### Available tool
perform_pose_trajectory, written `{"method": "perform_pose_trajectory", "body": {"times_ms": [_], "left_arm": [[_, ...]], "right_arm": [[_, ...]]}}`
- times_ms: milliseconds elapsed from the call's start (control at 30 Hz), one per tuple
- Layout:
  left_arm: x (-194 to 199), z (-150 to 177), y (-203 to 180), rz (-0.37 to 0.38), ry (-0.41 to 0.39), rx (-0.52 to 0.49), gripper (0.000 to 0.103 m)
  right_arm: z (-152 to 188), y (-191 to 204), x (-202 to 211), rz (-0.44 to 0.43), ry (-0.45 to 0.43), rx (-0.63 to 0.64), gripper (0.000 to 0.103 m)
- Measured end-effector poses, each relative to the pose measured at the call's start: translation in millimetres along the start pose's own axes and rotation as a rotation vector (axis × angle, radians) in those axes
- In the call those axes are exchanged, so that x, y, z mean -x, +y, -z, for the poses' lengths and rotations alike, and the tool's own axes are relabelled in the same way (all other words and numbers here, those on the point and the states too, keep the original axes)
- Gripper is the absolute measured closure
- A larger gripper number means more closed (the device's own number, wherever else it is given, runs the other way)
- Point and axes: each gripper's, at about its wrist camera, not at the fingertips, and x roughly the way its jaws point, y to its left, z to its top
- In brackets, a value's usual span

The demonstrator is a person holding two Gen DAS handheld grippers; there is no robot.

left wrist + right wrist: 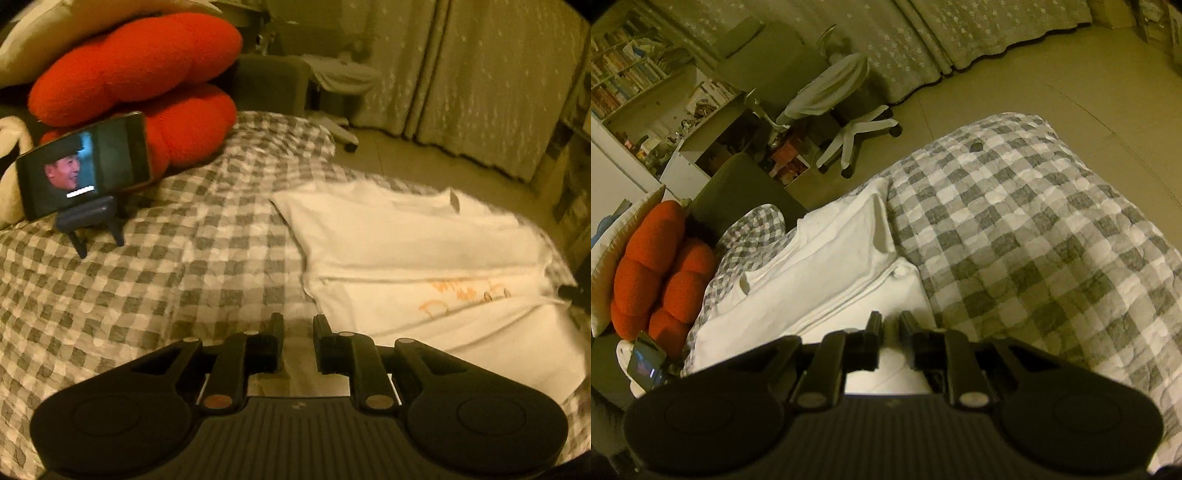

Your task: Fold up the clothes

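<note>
White shirt (424, 251) part-folded on checked bed (166, 288); left claw (298, 325) and right claw (888, 322) slightly parted, holding nothing

White shirt (424, 236) (orange print); grey-white checked quilt (166, 277).

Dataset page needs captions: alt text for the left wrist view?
A partly folded white T-shirt with orange lettering lies on a grey-and-white checked quilt, just ahead and right of the left claw, whose fingers stand slightly apart, holding nothing. Behind: a phone on a stand, red cushions.
</note>
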Motion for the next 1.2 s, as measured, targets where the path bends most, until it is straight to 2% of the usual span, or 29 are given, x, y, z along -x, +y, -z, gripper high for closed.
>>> {"method": "perform_pose_trajectory", "body": {"times_ms": [67,133,200,300,367,433,467,567,600,667,700,767,800,833,933,1200], "left_arm": [[3,-2,8,0.007,-0.013,0.032,0.083],[5,-3,16,0.010,-0.021,0.062,0.080],[7,-4,22,0.012,-0.030,0.081,0.079],[10,0,22,0.049,-0.013,0.071,0.077],[14,6,18,0.063,-0.002,0.049,0.071],[17,12,13,0.080,0.009,0.025,0.057],[18,16,11,0.088,0.016,0.012,0.054],[10,23,2,0.071,0.070,-0.032,0.052],[7,24,0,0.061,0.084,-0.038,0.052],[4,25,-1,0.059,0.093,-0.041,0.052],[4,26,-2,0.066,0.091,-0.039,0.052],[3,26,-2,0.077,0.086,-0.035,0.053],[2,26,-2,0.077,0.085,-0.031,0.053],[1,27,-1,0.077,0.084,-0.027,0.055],[-3,26,4,0.097,0.088,0.001,0.060],[1,22,13,0.114,0.066,0.073,0.061]], "right_arm": [[-1,4,5,0.003,-0.006,0.044,0.080],[-3,11,11,0.018,-0.015,0.115,0.070],[-5,19,16,0.041,-0.023,0.214,0.064],[-7,31,23,0.077,-0.026,0.390,0.062],[-7,37,24,0.074,-0.014,0.499,0.061],[-7,40,20,0.072,0.015,0.597,0.061],[-7,41,15,0.076,0.029,0.630,0.062],[-1,44,-2,0.070,0.079,0.690,0.064],[1,47,-7,0.063,0.087,0.712,0.067],[6,55,-15,0.053,0.089,0.751,0.068],[7,58,-18,0.045,0.087,0.759,0.069],[8,60,-23,0.044,0.092,0.755,0.078],[9,60,-25,0.047,0.099,0.751,0.088],[10,60,-27,0.049,0.106,0.747,0.091],[7,58,-24,0.045,0.093,0.731,0.093],[0,38,18,0.041,0.031,0.540,0.094]]}}
